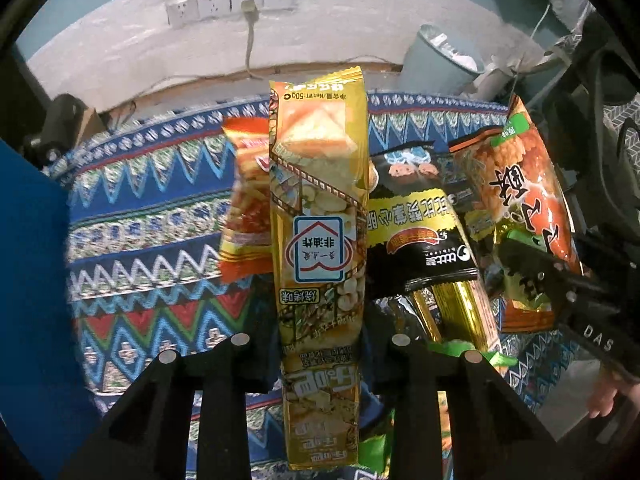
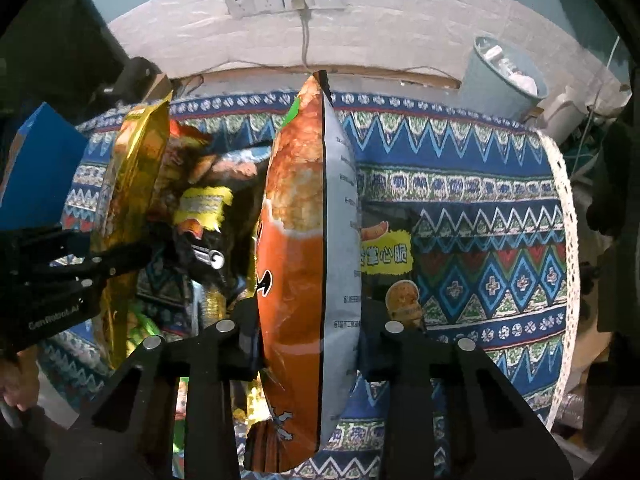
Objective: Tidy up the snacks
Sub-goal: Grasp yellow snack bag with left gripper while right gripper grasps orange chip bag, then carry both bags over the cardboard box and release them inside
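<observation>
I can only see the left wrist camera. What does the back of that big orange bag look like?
Observer: The orange bag is silver-grey on its back, with small print down it.
Operator: Is anything hiding behind it?
Observer: Yes, a black packet with a yellow label lies flat on the tablecloth past it.
Operator: Where does the cloth stop on that side?
Observer: At a white lace edge.
</observation>
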Demonstrator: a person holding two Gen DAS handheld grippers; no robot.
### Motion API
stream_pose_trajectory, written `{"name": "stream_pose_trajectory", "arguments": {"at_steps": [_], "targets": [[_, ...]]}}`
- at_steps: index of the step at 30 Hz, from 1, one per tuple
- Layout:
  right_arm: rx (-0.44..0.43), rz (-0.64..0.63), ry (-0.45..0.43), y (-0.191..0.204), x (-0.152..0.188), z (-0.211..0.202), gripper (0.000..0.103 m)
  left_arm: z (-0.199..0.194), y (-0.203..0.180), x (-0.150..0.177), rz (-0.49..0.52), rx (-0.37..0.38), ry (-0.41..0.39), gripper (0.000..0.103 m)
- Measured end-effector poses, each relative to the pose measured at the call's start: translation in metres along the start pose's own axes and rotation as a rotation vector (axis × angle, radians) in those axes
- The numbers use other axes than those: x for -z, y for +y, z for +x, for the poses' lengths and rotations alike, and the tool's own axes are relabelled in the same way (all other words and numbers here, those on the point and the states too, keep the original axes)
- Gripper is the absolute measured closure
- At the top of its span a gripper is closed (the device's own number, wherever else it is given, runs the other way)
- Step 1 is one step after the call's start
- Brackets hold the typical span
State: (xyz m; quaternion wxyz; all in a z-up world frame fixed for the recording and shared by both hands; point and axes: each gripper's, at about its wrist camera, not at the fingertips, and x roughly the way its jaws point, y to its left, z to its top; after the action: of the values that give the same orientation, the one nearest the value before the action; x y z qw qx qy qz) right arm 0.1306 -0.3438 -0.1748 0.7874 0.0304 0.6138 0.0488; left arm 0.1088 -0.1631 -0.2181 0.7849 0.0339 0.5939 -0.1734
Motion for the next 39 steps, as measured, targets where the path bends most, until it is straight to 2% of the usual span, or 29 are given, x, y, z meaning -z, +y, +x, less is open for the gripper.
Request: {"name": "stream_pose_trajectory", "arguments": {"at_steps": [7, 16, 24, 39], "targets": [[-0.006, -0.013, -0.053, 0.010, -0.004, -0.024, 0.070, -0.035, 0.012, 0.013, 0.000, -0.011, -0.038, 0.072], [-0.024, -0.040, -0.122, 0.034, -0.007, -0.057, 0.070, -0.083, 0.018, 0.031, 0.035, -0.072, -0.122, 0.072], [-0.042, -0.082, -0.174, 0.063, -0.008, -0.084, 0.070, -0.112, 0.022, 0.032, 0.051, -0.119, -0.184, 0.072], [-0.142, -0.152, -0.221, 0.120, -0.015, -0.110, 0.070, -0.166, 0.059, 0.056, 0.020, -0.214, -0.269, 0.072]]}}
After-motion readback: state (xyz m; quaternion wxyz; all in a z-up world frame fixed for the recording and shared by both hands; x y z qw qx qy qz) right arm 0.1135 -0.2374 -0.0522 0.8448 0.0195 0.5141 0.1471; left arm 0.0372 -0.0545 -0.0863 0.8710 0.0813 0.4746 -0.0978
